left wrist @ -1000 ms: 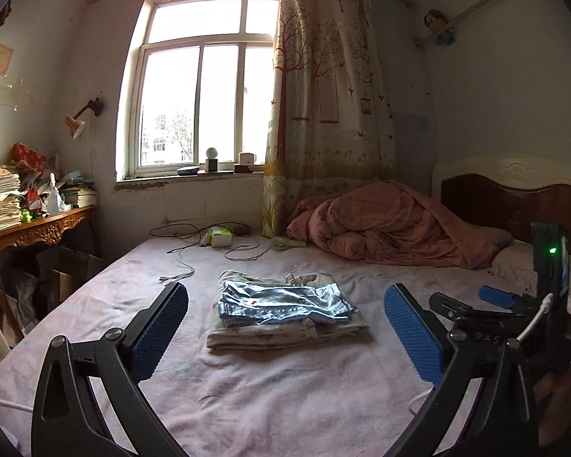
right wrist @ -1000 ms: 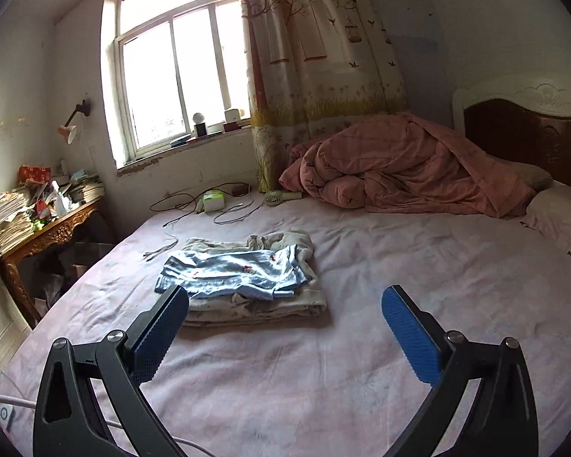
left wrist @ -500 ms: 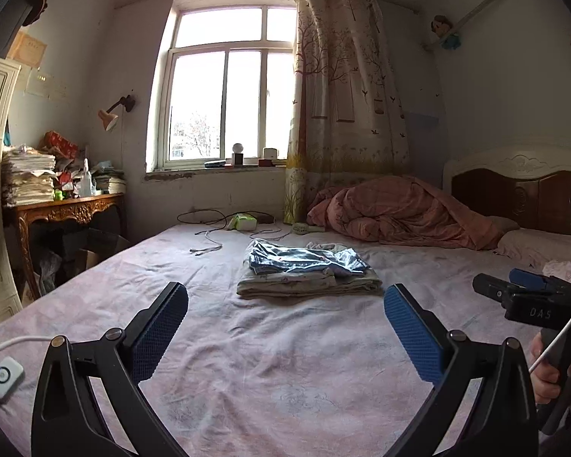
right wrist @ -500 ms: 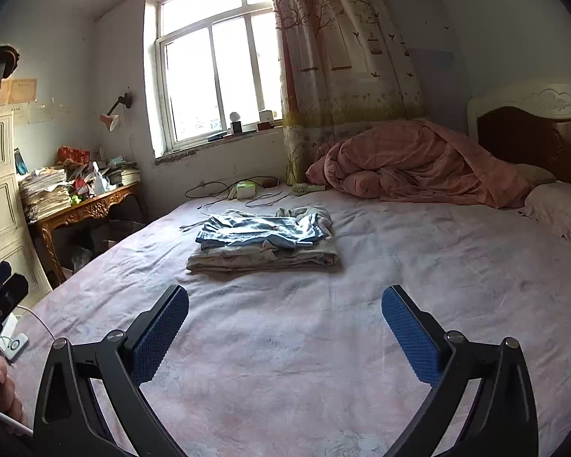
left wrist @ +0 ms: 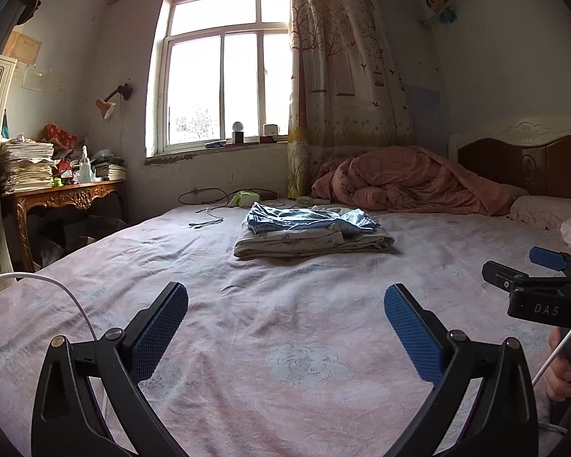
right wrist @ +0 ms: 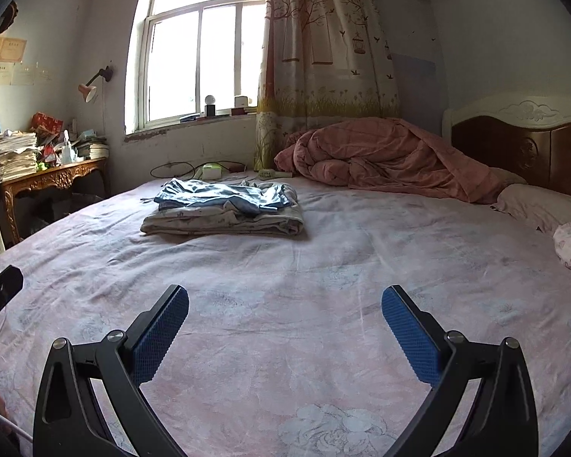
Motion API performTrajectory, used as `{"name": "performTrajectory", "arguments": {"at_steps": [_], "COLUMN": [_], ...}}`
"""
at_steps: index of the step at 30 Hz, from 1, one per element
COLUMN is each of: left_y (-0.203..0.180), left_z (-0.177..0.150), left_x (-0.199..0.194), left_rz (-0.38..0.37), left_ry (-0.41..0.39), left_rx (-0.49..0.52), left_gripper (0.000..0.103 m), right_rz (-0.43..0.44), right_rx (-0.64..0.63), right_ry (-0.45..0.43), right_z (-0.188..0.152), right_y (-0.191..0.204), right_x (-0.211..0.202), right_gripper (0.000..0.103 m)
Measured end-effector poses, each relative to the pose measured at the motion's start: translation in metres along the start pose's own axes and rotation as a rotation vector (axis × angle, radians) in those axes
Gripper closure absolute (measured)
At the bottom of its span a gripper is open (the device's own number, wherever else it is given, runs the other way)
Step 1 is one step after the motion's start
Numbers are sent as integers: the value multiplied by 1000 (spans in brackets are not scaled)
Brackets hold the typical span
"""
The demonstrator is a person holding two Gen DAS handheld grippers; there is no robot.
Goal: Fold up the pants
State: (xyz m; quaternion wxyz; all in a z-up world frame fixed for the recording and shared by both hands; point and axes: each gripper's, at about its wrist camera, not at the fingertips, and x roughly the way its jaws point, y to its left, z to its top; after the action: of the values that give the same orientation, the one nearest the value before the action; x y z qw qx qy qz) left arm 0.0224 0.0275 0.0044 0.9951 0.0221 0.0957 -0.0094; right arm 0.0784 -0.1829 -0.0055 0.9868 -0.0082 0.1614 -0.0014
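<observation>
A folded stack of clothes lies flat on the pink bed sheet [left wrist: 285, 342]: blue pants [left wrist: 304, 219] on top of a cream patterned garment [left wrist: 312, 242]. The stack also shows in the right wrist view [right wrist: 224, 209]. My left gripper [left wrist: 285, 327] is open and empty, low over the sheet and well short of the stack. My right gripper [right wrist: 283, 323] is open and empty too, also back from the stack. The right gripper shows at the right edge of the left wrist view [left wrist: 536, 289].
A crumpled pink duvet [left wrist: 411, 179] and pillows [left wrist: 540, 211] lie by the wooden headboard [left wrist: 521, 160]. Cables and a green-white box [left wrist: 243, 198] lie near the window wall. A cluttered carved desk [left wrist: 61, 194] stands left of the bed. A white cable [left wrist: 53, 285] crosses the sheet's left corner.
Both grippers have pulled back from the folded stack and dropped lower toward the sheet; the stack now looks farther away. Both stayed open and empty.
</observation>
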Motion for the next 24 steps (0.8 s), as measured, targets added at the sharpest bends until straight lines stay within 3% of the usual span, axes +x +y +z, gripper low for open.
{"name": "performTrajectory", "arguments": {"at_steps": [5,24], "left_y": [-12,-8], "left_z": [-2,-3], "left_x": [1,12], "left_rz": [-6,-6], "left_ry": [10,75], "left_rx": [55,33], "left_gripper": [0,0], "right_rz": [-20,-16], "right_rx": [20,-18], "right_ry": [-16,-1], "right_z": [-2,0], "right_y": [-4,2], "right_x": [-2,0], "right_gripper": [1,1]}}
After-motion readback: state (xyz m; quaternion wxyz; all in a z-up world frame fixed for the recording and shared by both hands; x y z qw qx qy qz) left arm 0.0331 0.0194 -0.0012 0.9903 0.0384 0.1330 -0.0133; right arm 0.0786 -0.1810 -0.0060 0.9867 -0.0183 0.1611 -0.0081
